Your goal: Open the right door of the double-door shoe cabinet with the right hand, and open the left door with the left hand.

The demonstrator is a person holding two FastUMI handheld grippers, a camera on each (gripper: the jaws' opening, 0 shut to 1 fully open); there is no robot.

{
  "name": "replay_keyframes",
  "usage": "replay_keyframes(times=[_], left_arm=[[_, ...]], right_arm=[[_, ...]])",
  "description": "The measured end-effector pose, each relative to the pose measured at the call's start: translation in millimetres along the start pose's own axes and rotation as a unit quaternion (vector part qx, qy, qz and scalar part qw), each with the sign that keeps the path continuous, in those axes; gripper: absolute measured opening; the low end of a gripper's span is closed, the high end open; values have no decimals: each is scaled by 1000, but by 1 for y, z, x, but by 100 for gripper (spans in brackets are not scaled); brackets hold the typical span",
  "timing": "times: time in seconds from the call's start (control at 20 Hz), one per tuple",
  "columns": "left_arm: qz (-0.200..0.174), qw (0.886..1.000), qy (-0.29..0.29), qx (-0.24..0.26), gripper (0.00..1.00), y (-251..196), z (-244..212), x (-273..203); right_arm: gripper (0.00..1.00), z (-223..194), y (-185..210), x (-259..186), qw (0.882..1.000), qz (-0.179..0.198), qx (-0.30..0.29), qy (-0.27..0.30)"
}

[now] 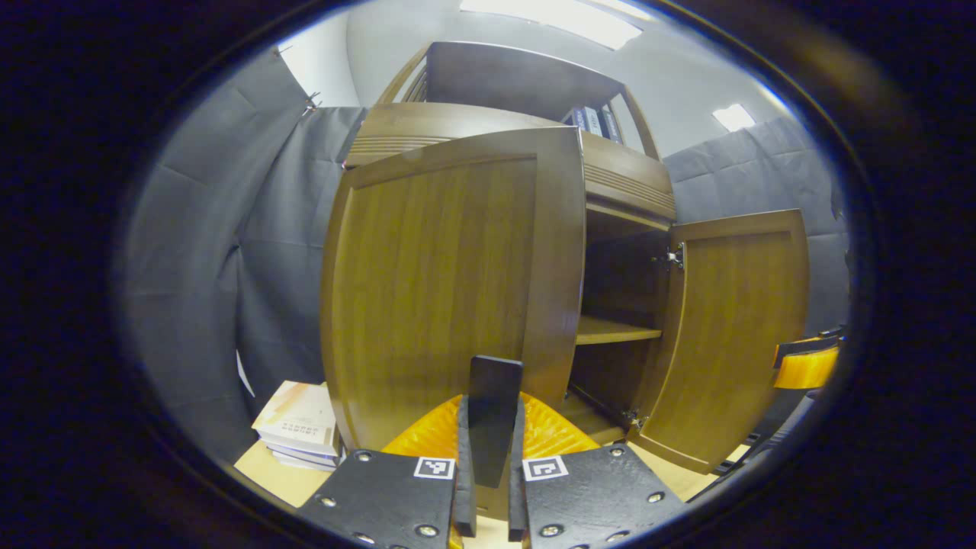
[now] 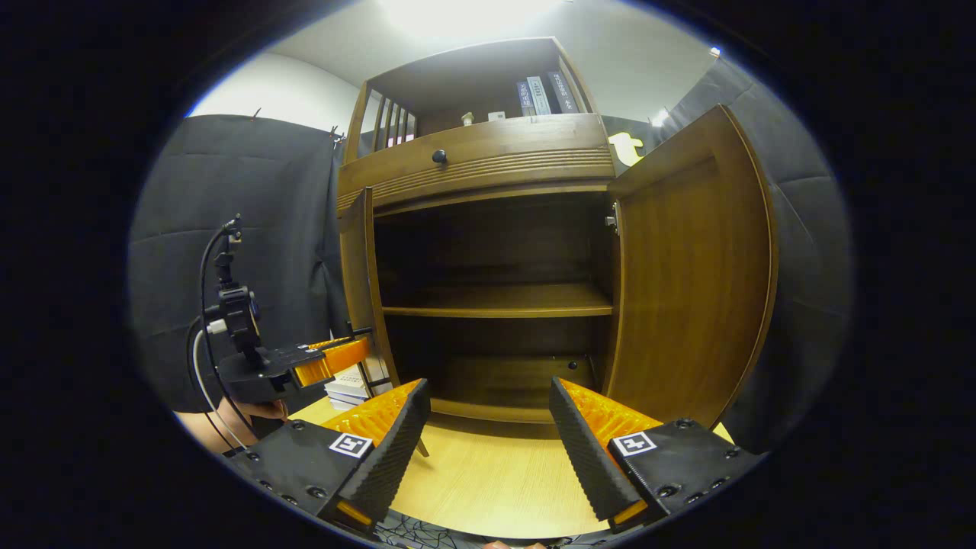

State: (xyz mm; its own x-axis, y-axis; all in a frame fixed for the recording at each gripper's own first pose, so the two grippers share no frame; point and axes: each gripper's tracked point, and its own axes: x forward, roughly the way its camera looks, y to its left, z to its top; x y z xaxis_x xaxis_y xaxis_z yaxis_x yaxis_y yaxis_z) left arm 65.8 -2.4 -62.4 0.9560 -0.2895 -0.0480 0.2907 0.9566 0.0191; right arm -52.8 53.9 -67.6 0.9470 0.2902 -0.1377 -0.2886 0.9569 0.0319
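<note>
Swinging the left door [image 1: 450, 282] outward: left gripper [image 1: 492, 427] clamps its dark handle [image 1: 492, 404]; right gripper [image 2: 488, 450] gapes empty, right door [image 2: 686, 282] open. Next: release.

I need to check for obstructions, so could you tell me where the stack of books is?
The stack of books lies on the floor at lower left in the left gripper view, beside the left door.
</note>
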Motion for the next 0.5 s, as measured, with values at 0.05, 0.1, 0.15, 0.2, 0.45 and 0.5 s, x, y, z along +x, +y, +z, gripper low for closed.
replay_keyframes(times=[0.05,0.1,0.15,0.2,0.45,0.5], left_arm=[[3,1000,-2,0,18,3,1,-6],[7,1000,-1,-1,18,7,1,-10],[11,1000,-2,-2,18,10,1,-15],[15,1000,-3,-2,18,13,1,-20],[32,999,-10,-5,18,30,4,-42],[34,999,-10,-5,18,34,5,-47]], right_arm=[[94,0,3,0,1000,3,-1,0],[94,0,6,1,1000,7,-2,0],[94,1,8,3,1000,10,-3,0],[99,1,11,4,1000,13,-4,0],[98,-2,21,3,1000,26,-6,2],[98,-3,23,4,1000,27,-7,2]])
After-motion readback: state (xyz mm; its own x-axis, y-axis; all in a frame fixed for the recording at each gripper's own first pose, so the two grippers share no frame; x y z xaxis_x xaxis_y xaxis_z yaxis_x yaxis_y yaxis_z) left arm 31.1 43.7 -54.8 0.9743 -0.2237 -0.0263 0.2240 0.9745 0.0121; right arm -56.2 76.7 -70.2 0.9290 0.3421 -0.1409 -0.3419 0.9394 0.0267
